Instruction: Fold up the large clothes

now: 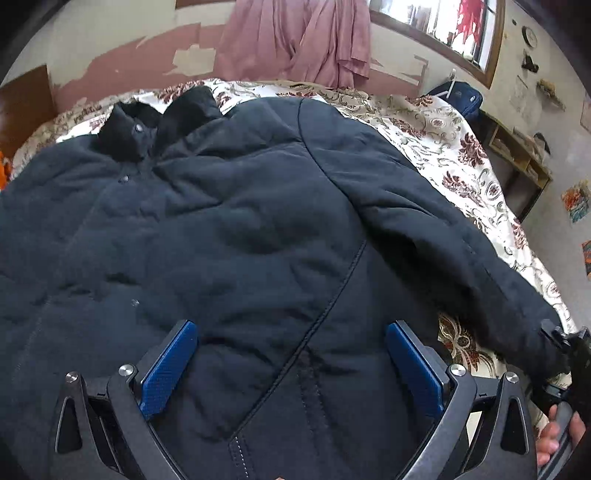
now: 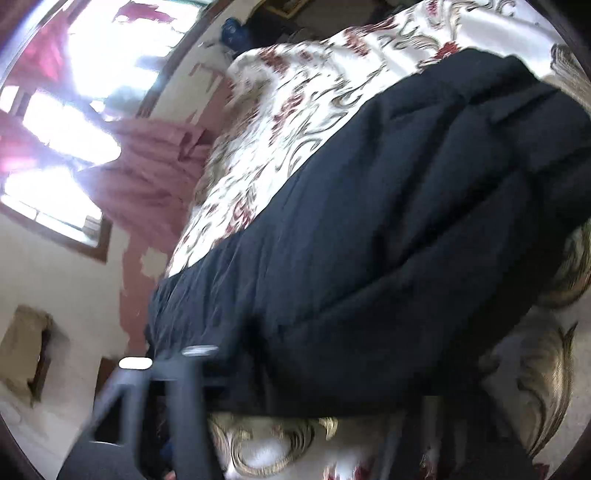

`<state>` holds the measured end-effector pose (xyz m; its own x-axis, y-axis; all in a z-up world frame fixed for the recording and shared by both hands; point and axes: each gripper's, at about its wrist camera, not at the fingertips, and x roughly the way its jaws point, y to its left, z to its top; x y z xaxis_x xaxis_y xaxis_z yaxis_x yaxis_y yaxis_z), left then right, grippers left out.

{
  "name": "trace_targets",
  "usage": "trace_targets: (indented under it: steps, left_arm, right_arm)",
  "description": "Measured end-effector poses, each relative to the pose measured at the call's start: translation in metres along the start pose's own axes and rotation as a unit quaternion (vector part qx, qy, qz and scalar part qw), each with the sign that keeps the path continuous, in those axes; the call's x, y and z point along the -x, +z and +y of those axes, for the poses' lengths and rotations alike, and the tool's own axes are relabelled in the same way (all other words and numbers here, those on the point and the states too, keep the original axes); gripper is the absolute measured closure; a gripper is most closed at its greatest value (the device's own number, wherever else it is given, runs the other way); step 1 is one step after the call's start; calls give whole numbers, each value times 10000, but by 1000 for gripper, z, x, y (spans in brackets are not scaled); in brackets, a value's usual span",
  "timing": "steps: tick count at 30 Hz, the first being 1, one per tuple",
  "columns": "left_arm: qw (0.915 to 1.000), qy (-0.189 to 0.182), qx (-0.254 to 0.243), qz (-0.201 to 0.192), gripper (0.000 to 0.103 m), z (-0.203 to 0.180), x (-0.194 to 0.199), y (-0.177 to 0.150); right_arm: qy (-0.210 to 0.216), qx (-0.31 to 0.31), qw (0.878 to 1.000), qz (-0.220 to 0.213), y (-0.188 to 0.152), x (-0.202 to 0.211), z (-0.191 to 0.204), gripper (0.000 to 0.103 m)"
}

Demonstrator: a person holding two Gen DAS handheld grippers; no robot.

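A large dark navy padded jacket [image 1: 229, 229] lies front up on a floral bedspread [image 1: 443, 140], its black collar [image 1: 147, 125] at the far end. My left gripper [image 1: 291, 328] hovers just over the jacket's lower front, open, with blue pads [image 1: 170, 369] wide apart and nothing gripped. One sleeve [image 1: 461, 240] stretches to the right; at its cuff sits my right gripper [image 1: 569, 343], held by a hand [image 1: 554, 439]. The right wrist view is blurred and tilted: the sleeve [image 2: 406, 221] runs away from my right gripper [image 2: 295, 398], whose fingers clasp the cuff end.
A pink curtain [image 1: 295, 40] hangs beside a window [image 1: 443, 26] on the peeling far wall. A blue bag [image 1: 458, 96] and a wooden shelf unit [image 1: 517, 155] stand right of the bed. A brown headboard [image 1: 26, 103] is at the far left.
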<state>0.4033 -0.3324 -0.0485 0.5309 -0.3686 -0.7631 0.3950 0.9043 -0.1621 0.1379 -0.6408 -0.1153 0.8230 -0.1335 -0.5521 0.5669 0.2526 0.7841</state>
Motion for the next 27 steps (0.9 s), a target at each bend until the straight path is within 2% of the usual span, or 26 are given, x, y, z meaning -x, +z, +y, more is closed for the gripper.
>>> trace_targets:
  steps: [2, 6, 9, 12, 15, 16, 17, 20, 22, 23, 24, 27]
  left_arm:
    - [9999, -107, 75, 20, 0, 4, 0, -1]
    - [9997, -199, 161, 58, 0, 15, 16, 1]
    - [9991, -327, 225, -159, 0, 34, 46, 4]
    - [9989, -188, 167, -402, 0, 61, 78, 6]
    - [9978, 148, 190, -623, 0, 102, 110, -1]
    - [9972, 245, 244, -668, 0, 118, 118, -4]
    - [9967, 306, 294, -693, 0, 129, 123, -6]
    - [9918, 604, 702, -878, 0, 184, 145, -19]
    - [9870, 718, 1028, -1007, 0, 217, 155, -29]
    - [9841, 751, 1199, -1070, 0, 233, 160, -34]
    - [9813, 766, 1351, -1134, 0, 247, 163, -39]
    - [9683, 653, 1982, -1376, 0, 293, 172, -57]
  right_arm:
    - [-47, 115, 9998, -128, 4, -1, 11, 85]
    - [-74, 999, 9928, -657, 17, 12, 65, 91]
    - [56, 1870, 9760, -1111, 19, 21, 129, 93]
    - [264, 2681, 9532, -1372, 8, 20, 194, 93]
    - [655, 3534, 9222, -1426, -25, 15, 269, 93]
    - [835, 3902, 9064, -1387, -45, 9, 300, 93]
    - [946, 4120, 8961, -1351, -58, 8, 319, 93]
    - [1337, 5008, 8485, -1068, -125, -14, 387, 93]
    - [1507, 5484, 8189, -768, -172, -28, 419, 93]
    - [1548, 5648, 8081, -628, -191, -30, 427, 93]
    - [1585, 5913, 7900, -350, -222, -46, 441, 93]
    - [1589, 6400, 7513, 276, -293, -77, 457, 93]
